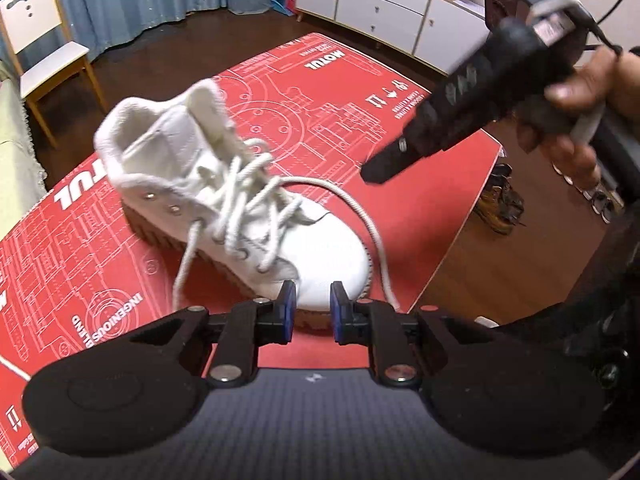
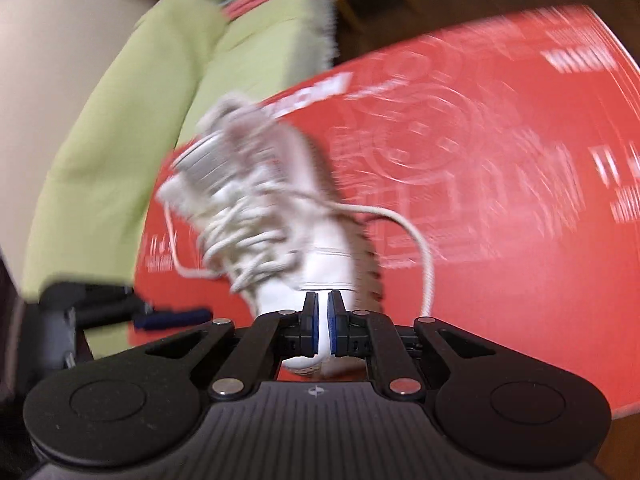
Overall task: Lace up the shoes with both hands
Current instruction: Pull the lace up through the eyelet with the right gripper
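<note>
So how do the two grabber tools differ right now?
The left gripper has its jaws apart, with a clear gap; the right gripper has its jaws nearly closed, a thin slit between them. The left one hangs at the white shoe's toe; the right one hangs above the toe. Both hold nothing and have blue pads.

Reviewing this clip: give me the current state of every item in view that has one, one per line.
Left gripper: open, empty, in front of the toe.
Right gripper: pads nearly shut, narrow gap, nothing visibly held.
White shoe: upright on the red mat, laces loose and untied.
Right-hand lace end: looped over the mat beside the toe.
Left-hand lace end: trailing down onto the mat.
</note>
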A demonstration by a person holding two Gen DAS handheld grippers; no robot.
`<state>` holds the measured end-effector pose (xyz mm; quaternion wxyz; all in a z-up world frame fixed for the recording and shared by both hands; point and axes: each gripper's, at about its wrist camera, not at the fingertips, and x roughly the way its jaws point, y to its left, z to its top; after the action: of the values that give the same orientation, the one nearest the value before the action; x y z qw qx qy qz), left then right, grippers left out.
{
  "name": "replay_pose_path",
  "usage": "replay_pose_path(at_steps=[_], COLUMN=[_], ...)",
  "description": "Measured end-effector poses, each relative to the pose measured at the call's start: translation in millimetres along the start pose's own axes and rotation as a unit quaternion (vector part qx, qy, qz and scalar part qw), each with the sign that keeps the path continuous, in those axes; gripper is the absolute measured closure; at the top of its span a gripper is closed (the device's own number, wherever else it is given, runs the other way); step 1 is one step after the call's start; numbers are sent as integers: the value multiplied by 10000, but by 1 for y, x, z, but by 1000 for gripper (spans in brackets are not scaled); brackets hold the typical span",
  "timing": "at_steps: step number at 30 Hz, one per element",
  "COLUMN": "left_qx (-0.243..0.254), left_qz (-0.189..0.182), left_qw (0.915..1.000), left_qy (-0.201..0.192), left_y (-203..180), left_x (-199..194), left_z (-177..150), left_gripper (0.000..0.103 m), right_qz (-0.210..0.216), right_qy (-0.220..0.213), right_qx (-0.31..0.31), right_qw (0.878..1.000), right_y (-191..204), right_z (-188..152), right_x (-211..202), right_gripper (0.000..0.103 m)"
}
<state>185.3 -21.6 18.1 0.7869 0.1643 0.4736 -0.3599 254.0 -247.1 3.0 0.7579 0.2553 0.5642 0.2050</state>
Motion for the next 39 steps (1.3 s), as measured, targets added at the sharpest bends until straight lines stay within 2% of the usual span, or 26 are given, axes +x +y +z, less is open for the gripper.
replay_pose_path(at_steps=[2, 5, 7, 9, 13, 16, 22, 25, 27, 30, 32, 35, 37, 39], left_qx=[57, 123, 158, 192, 217, 214, 172, 130, 109, 104, 64, -134, -237, -308], left_qz=[-30, -76, -102, -123, -145, -130, -73, -35, -7, 33, 21, -225, -503, -859], left_qw=[10000, 9999, 9998, 9996, 9994, 9994, 9994, 9996, 9997, 9997, 9999, 9997, 9983, 9952], left_qy=[39, 83, 105, 136, 234, 256, 274, 259, 237, 201, 158, -25, -176, -363], left_y=[-2, -4, -4, -5, -5, 0, 10, 16, 21, 31, 41, 59, 66, 70], left_x=[4, 10, 13, 15, 17, 15, 9, 3, -1, -11, -20, -35, -42, -48], left_z=[2, 6, 8, 9, 6, 2, -7, -13, -17, -22, -22, -10, 2, 19], left_gripper=[88, 88, 88, 88, 88, 88, 88, 88, 88, 88, 88, 88, 88, 88], right_qz=[405, 90, -325, -536, -555, -484, -660, -760, -905, -1127, -1195, -916, -428, 182], right_qy=[-104, -173, -3, 268, 767, 1133, 1327, 1373, 1433, 1495, 1413, 944, 460, -35], right_qx=[675, 991, 972, 1062, 1102, 1352, 1718, 1647, 1605, 1487, 1457, 1813, 2165, 2520], right_qw=[9968, 9949, 9947, 9925, 9894, 9831, 9739, 9738, 9724, 9710, 9719, 9746, 9743, 9675], right_y=[-22, -40, -48, -54, -51, -51, -51, -44, -39, -34, -33, -35, -35, -32], right_z=[1, 2, 0, -6, -22, -31, -31, -27, -26, -27, -28, -29, -28, -27], right_x=[-8, -14, -12, -4, 20, 39, 57, 64, 69, 67, 61, 32, 7, -15], right_gripper=[87, 87, 87, 87, 87, 87, 86, 90, 101, 103, 103, 103, 103, 103])
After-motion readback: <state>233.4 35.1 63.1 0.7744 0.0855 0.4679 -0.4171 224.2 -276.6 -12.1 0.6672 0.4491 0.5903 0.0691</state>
